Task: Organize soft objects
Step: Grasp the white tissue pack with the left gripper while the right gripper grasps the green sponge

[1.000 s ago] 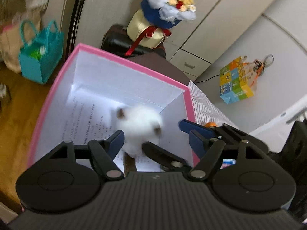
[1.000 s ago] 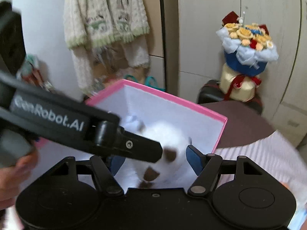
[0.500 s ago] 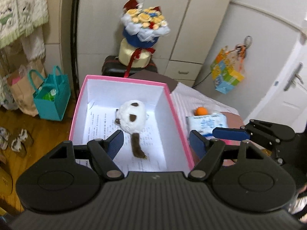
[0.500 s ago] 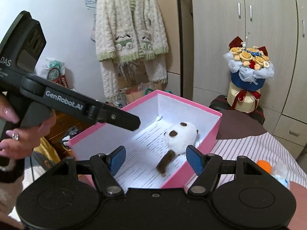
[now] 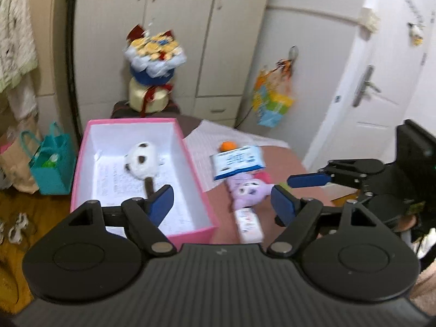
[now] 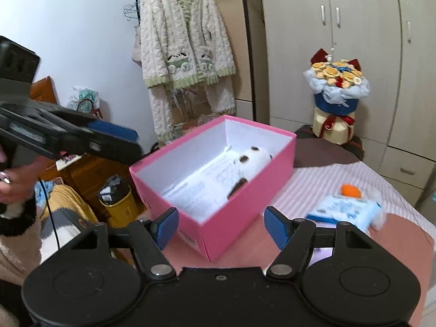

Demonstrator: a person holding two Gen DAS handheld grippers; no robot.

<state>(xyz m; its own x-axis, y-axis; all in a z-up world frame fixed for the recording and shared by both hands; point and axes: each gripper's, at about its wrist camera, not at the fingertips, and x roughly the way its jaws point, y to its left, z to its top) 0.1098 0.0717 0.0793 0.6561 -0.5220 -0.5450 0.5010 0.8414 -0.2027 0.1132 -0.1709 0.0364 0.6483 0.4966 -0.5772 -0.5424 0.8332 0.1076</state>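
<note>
A pink box (image 5: 200,179) with a white inside stands on the bed. A white plush with brown patches (image 5: 141,160) lies in it on printed paper, also seen from the right wrist as the plush (image 6: 253,160) in the box (image 6: 218,218). A purple plush (image 5: 248,190) lies on the bed right of the box. My left gripper (image 5: 222,204) hovers in front of the box's near right corner, its jaws opening with nothing between them. My right gripper (image 6: 221,227) stands open and empty in front of the box. Each shows in the other's view: right gripper (image 5: 308,181), left gripper (image 6: 130,141).
A blue-and-white tissue pack (image 5: 237,162) and an orange item (image 5: 228,145) lie beyond the purple plush, and a small white pack (image 5: 249,224) lies nearer. A bouquet (image 6: 336,95) stands behind the box. A cardigan (image 6: 185,54) hangs at the wall, a teal bag (image 5: 51,163) sits on the floor.
Both grippers have drawn back and up from the box. The white plush, blurred in the box before, now lies still in it. The left view has swung right onto the purple plush.
</note>
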